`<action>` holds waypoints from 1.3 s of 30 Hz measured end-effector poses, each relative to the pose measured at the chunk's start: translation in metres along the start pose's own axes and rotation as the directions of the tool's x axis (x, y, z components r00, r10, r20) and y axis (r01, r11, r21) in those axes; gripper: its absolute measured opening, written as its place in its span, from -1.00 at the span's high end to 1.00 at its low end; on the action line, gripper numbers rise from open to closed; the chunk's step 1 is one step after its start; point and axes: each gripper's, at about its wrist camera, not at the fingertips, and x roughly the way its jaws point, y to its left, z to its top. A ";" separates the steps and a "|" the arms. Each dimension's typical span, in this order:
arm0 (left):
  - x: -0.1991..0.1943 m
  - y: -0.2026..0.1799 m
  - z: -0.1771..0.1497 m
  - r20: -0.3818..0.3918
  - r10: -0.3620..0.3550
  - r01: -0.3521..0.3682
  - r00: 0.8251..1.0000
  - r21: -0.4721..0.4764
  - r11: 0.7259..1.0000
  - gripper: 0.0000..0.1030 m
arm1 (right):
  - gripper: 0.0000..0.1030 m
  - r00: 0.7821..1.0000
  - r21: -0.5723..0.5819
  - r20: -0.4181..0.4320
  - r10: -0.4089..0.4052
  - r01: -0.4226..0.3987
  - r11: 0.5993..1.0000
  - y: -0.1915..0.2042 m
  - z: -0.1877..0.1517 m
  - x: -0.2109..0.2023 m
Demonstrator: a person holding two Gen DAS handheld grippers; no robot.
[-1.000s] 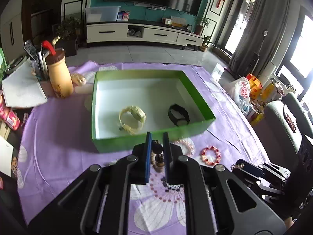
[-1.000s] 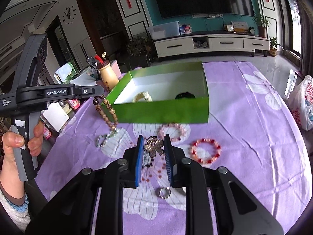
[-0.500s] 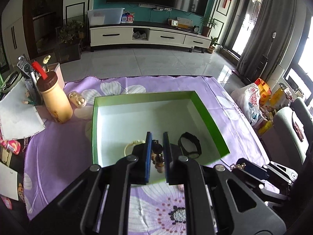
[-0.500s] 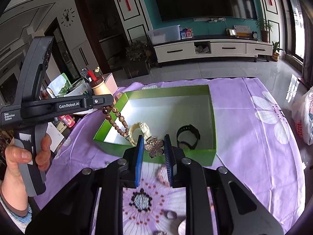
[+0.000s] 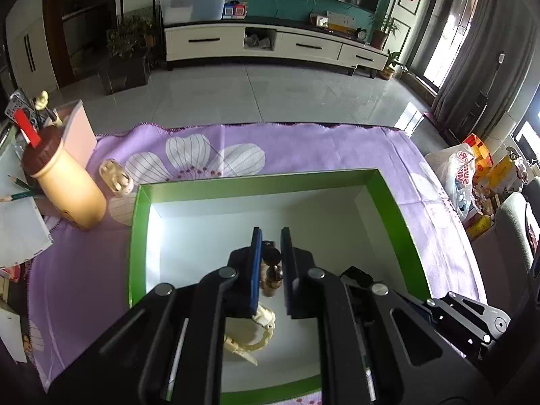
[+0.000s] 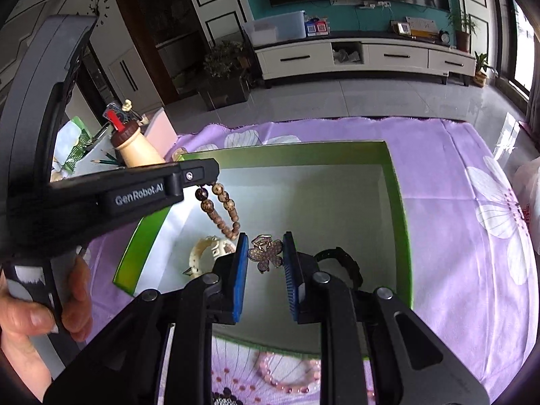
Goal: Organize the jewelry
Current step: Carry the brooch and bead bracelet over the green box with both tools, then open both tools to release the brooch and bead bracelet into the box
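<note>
A green box (image 5: 393, 199) with a white inside lies on the purple flowered cloth; it also shows in the right wrist view (image 6: 398, 182). My left gripper (image 5: 271, 246) is shut on a brown wooden bead bracelet (image 5: 271, 270) and holds it over the box; the beads (image 6: 219, 206) hang from it in the right wrist view. My right gripper (image 6: 265, 256) is shut on a flower-shaped brooch (image 6: 266, 253) above the box's near side. A cream bracelet (image 6: 207, 253) and a black watch (image 6: 341, 263) lie inside the box.
A tan bottle with a brown cap (image 5: 64, 182) and a small cream case (image 5: 114, 177) stand left of the box. A pink bead bracelet (image 6: 287, 376) lies on the cloth in front of the box. Papers and pencils (image 5: 17, 216) lie at the left edge.
Both grippers have moved forward and up, from above the cloth in front of the box to over the box's inside. Each still holds its piece of jewelry.
</note>
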 end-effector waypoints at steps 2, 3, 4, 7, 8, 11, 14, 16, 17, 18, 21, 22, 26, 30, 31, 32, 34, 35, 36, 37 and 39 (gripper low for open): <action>0.008 -0.001 0.002 -0.014 0.008 -0.008 1.000 0.001 1.000 0.79 | 0.60 1.000 0.023 -0.030 0.002 -0.001 1.000 -0.003 0.003 0.012; 0.014 -0.001 0.002 -0.024 0.015 -0.014 1.000 0.002 1.000 0.79 | 0.60 0.999 0.032 -0.044 -0.004 0.006 0.999 -0.004 0.004 0.018; 0.018 -0.001 0.002 -0.033 0.021 -0.021 0.999 0.004 1.000 0.79 | 0.60 0.999 0.035 -0.052 -0.007 0.009 0.999 -0.004 0.006 0.021; 0.028 -0.002 -0.001 -0.048 0.035 -0.034 0.998 0.009 0.999 0.79 | 0.60 0.998 0.046 -0.069 -0.013 0.016 0.999 -0.004 0.009 0.031; 0.030 -0.001 -0.002 -0.051 0.038 -0.038 0.998 0.008 0.999 0.79 | 0.60 0.997 0.049 -0.074 -0.016 0.020 0.999 -0.005 0.010 0.034; 0.033 -0.001 -0.005 -0.060 0.036 -0.036 0.998 0.003 0.999 0.79 | 0.54 0.996 0.063 -0.080 -0.037 0.042 0.997 -0.008 0.011 0.039; 0.032 0.000 -0.008 -0.063 0.020 -0.020 0.998 -0.003 1.000 0.79 | 0.47 0.996 0.079 -0.080 -0.043 0.049 0.996 -0.014 0.011 0.038; 0.028 0.001 -0.008 -0.057 0.025 -0.025 0.998 0.001 1.000 0.79 | 0.47 0.996 0.081 -0.072 -0.052 0.058 0.995 -0.017 0.010 0.035; 0.026 0.002 -0.009 -0.055 0.021 -0.021 0.998 -0.002 1.000 0.73 | 0.47 0.996 0.083 -0.069 -0.053 0.059 0.995 -0.018 0.009 0.034; 0.024 0.003 -0.009 -0.054 0.012 -0.012 0.998 -0.008 1.000 0.60 | 0.47 0.997 0.090 -0.065 -0.045 0.051 0.995 -0.020 0.007 0.031; 0.013 0.008 -0.011 -0.036 0.002 -0.003 0.999 -0.020 1.000 0.22 | 0.47 0.999 0.099 -0.042 -0.028 0.033 0.995 -0.021 0.002 0.019; 0.007 0.010 -0.013 -0.030 0.000 -0.001 1.000 -0.018 1.000 0.14 | 0.47 0.999 0.100 -0.033 -0.024 0.027 0.995 -0.021 -0.001 0.014; -0.019 0.017 -0.023 -0.004 -0.002 0.002 1.000 -0.014 1.000 -0.07 | 0.45 1.000 0.079 0.019 -0.010 0.008 0.997 -0.017 -0.016 -0.018; -0.053 0.028 -0.038 0.028 -0.005 0.006 1.000 -0.024 1.000 -0.19 | 0.34 0.998 0.061 0.067 0.014 -0.018 0.998 -0.014 -0.033 -0.052; -0.062 0.032 -0.044 0.035 -0.003 0.004 0.999 -0.031 1.000 -0.20 | 0.30 0.997 0.059 0.076 0.017 -0.021 0.998 -0.014 -0.038 -0.059; -0.070 0.035 -0.052 0.041 -0.005 0.006 0.999 -0.037 0.999 -0.24 | 0.27 0.996 0.053 0.081 0.021 -0.025 0.998 -0.013 -0.042 -0.066; -0.083 0.041 -0.068 0.045 -0.004 0.006 0.999 -0.047 0.999 -0.24 | 0.26 0.996 0.039 0.090 0.024 -0.028 0.999 -0.011 -0.054 -0.081; -0.090 0.044 -0.079 0.043 -0.006 0.008 0.999 -0.048 0.999 -0.25 | 0.20 0.996 0.036 0.091 0.026 -0.029 0.999 -0.010 -0.059 -0.085; -0.094 0.047 -0.087 0.041 -0.007 0.009 0.999 -0.050 0.999 -0.25 | 0.17 0.995 0.032 0.091 0.029 -0.032 0.999 -0.010 -0.068 -0.092; -0.099 0.050 -0.097 0.041 -0.004 0.006 0.999 -0.053 0.999 -0.25 | 0.14 0.996 0.029 0.089 0.029 -0.032 0.999 -0.009 -0.077 -0.098; -0.110 0.060 -0.122 0.041 0.005 -0.002 0.999 -0.068 0.998 -0.27 | 0.14 0.996 0.029 0.079 0.027 -0.030 0.999 -0.009 -0.089 -0.106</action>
